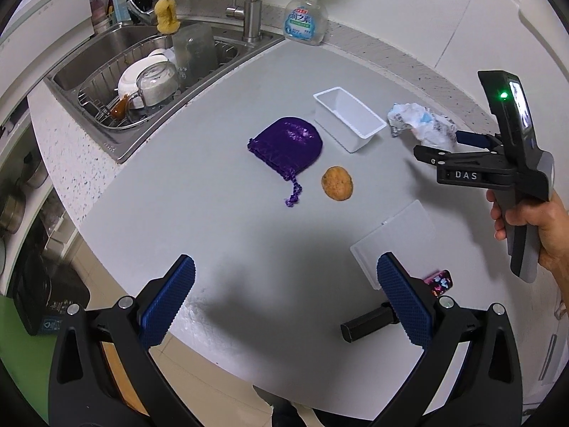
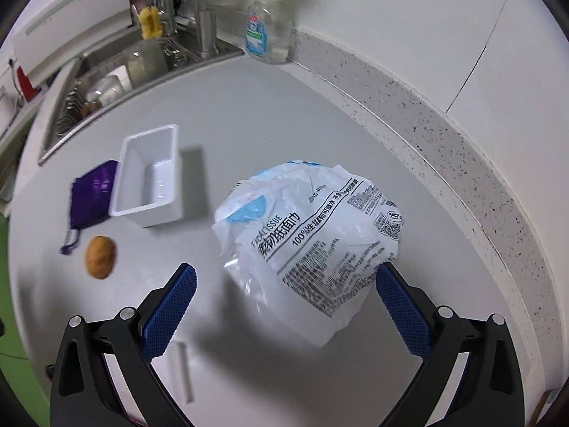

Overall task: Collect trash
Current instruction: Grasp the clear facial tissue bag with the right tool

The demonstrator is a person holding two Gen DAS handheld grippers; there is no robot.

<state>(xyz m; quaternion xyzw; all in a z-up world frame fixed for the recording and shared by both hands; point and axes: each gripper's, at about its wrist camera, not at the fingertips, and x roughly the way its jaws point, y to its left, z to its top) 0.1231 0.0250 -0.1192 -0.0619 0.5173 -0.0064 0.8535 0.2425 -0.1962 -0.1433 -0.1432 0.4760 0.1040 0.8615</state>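
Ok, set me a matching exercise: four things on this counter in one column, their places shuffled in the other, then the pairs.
Things:
1. purple pouch
2. crumpled tissue wrapper
3. soap bottle
4. white tub

Places:
A. against the back wall, beside the tap
B. between the pouch and the wrapper
C. in front of the right gripper, whose jaws are open
D. nearest the sink, drawstring trailing toward the brown cookie-like round

Pairs: 1-D, 2-C, 3-A, 4-B
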